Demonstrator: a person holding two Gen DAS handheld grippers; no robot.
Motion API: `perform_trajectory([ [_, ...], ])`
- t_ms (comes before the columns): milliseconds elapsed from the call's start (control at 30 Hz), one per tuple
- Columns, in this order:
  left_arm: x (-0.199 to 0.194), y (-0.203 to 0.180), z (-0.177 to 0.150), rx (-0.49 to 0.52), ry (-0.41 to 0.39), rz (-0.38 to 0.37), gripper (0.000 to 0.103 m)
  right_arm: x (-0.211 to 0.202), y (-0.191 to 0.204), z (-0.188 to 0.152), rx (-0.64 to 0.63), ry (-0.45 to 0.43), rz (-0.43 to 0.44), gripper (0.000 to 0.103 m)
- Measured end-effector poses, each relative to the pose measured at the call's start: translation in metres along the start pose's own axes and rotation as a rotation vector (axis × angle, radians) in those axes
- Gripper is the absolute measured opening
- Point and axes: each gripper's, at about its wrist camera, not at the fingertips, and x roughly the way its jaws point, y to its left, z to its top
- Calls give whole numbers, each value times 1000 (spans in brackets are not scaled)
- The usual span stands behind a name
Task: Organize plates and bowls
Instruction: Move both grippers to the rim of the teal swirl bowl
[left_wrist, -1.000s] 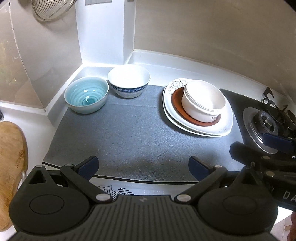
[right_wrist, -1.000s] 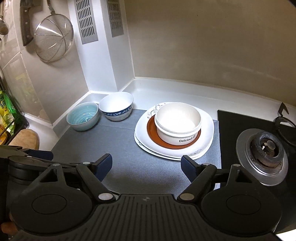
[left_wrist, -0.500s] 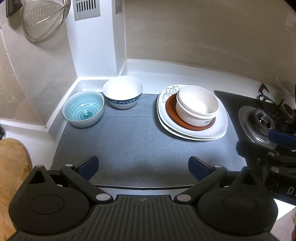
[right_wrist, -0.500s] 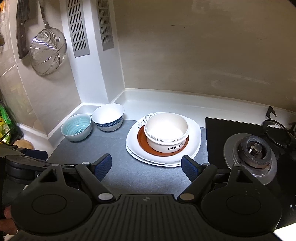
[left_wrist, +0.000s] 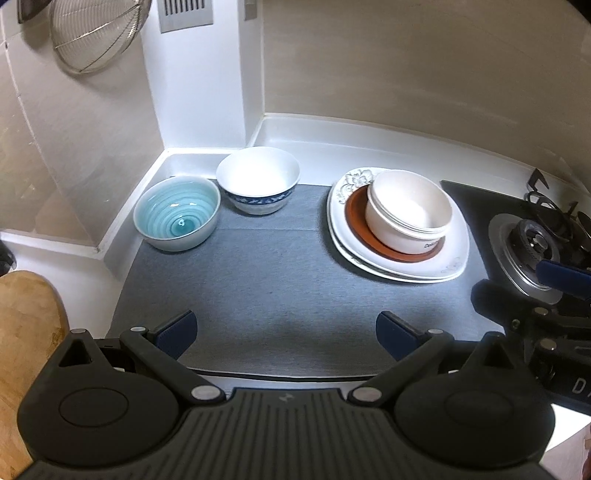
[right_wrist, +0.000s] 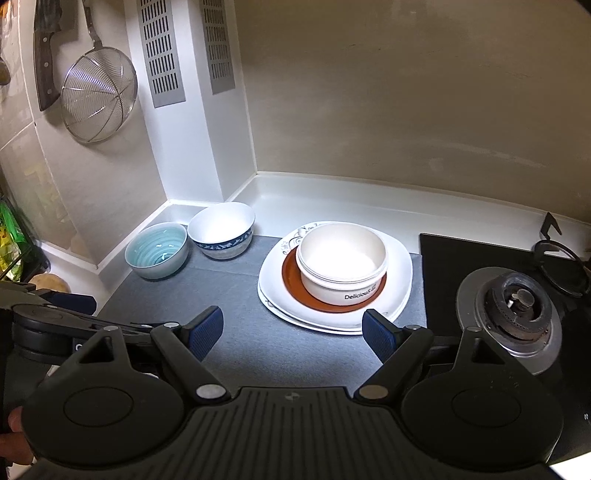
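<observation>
3 bowls are seen: a teal bowl (left_wrist: 176, 214), a blue-rimmed bowl (left_wrist: 258, 179) and a cream bowl (left_wrist: 410, 210). 3 plates are counted: 1 brown plate (left_wrist: 356, 214) on 2 stacked white plates (left_wrist: 456, 254). 1 mat (left_wrist: 280, 280), 1 burner (right_wrist: 517, 306), 1 strainer (right_wrist: 98, 98) and 1 knife (right_wrist: 46, 55) are shown.

Both hand-held grippers have drawn back and risen from the counter over the past second: the left gripper (left_wrist: 286, 328) now takes in more of the wall above the teal bowl (left_wrist: 177, 212), including a vent grille (left_wrist: 186, 14). From the right gripper (right_wrist: 291, 332), the cream bowl (right_wrist: 341, 264) and its stacked plates (right_wrist: 400, 273) appear smaller and farther off.
</observation>
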Motion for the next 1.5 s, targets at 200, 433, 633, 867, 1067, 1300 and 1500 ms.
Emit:
perform_trajectory([
  [200, 6, 20, 5, -60, 13, 40, 103, 14, 5, 6, -17, 16, 30, 84],
  [433, 17, 64, 17, -190, 12, 153, 103, 37, 8, 22, -12, 18, 86, 84],
  [633, 34, 108, 29, -304, 18, 269, 103, 71, 15, 42, 1, 55, 177, 84],
  [867, 68, 143, 54, -381, 29, 343, 103, 129, 33, 63, 31, 152, 276, 84],
  [1067, 102, 157, 68, -444, 57, 391, 103, 182, 53, 71, 71, 227, 301, 84],
  [1300, 133, 163, 72, -496, 106, 398, 103, 230, 72, 66, 147, 325, 310, 84],
  [1500, 147, 170, 76, -510, 118, 423, 103, 251, 79, 65, 137, 303, 294, 84],
])
